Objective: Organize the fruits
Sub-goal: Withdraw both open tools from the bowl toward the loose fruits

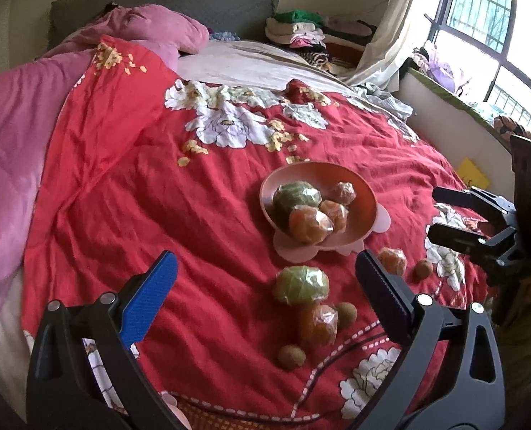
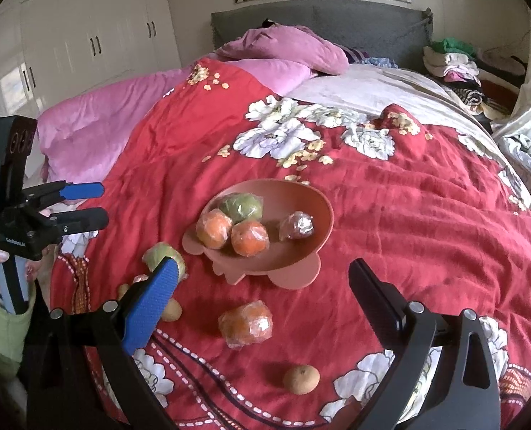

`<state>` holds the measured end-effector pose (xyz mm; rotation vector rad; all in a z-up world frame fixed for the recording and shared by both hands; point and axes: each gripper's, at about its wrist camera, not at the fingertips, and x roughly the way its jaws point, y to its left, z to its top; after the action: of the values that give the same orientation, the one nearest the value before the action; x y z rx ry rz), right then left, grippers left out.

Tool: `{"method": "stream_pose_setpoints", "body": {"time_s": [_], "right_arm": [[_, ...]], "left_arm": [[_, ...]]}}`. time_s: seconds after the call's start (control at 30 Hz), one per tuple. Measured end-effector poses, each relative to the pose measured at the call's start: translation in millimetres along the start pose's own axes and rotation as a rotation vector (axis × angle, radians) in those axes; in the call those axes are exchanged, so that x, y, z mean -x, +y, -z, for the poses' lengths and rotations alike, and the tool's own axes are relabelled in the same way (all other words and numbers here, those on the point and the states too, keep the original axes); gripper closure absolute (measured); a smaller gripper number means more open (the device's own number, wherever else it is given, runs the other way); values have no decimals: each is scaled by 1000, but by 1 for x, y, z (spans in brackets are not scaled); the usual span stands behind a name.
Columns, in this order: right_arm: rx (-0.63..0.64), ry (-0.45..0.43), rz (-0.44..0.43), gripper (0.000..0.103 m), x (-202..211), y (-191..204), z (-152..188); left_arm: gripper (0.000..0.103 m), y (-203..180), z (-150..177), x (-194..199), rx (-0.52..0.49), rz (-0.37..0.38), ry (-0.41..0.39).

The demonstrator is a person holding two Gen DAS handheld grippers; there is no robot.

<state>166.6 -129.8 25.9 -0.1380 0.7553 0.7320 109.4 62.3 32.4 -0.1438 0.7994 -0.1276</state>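
A pink bowl (image 1: 367, 211) (image 2: 315, 215) sits on the red floral bedspread and holds a wrapped green fruit (image 1: 296, 197) (image 2: 242, 206) and three wrapped oranges (image 1: 308, 224) (image 2: 249, 238). Loose in front of it lie a wrapped green fruit (image 1: 301, 285) (image 2: 158, 252), wrapped oranges (image 1: 319, 322) (image 2: 245, 324) and small brown fruits (image 1: 291, 356) (image 2: 301, 379). My left gripper (image 1: 265, 279) (image 2: 100, 204) is open and empty above the loose fruit. My right gripper (image 2: 262, 286) (image 1: 432, 215) is open and empty above a loose orange.
The red bedspread (image 1: 158, 197) covers the bed, with a pink quilt (image 1: 11, 143) at left and folded clothes (image 1: 301, 32) at the far side. A window ledge (image 1: 462, 107) runs along the right. White wardrobes (image 2: 86, 36) stand behind.
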Motion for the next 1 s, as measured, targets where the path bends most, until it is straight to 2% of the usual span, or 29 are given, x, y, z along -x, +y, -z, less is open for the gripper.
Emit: {"method": "stream_pose_setpoints", "body": {"time_s": [1.0], "right_arm": [[45, 80, -22, 7, -11, 18, 28]], "left_arm": [[10, -24, 31, -15, -102, 32, 100]]}}
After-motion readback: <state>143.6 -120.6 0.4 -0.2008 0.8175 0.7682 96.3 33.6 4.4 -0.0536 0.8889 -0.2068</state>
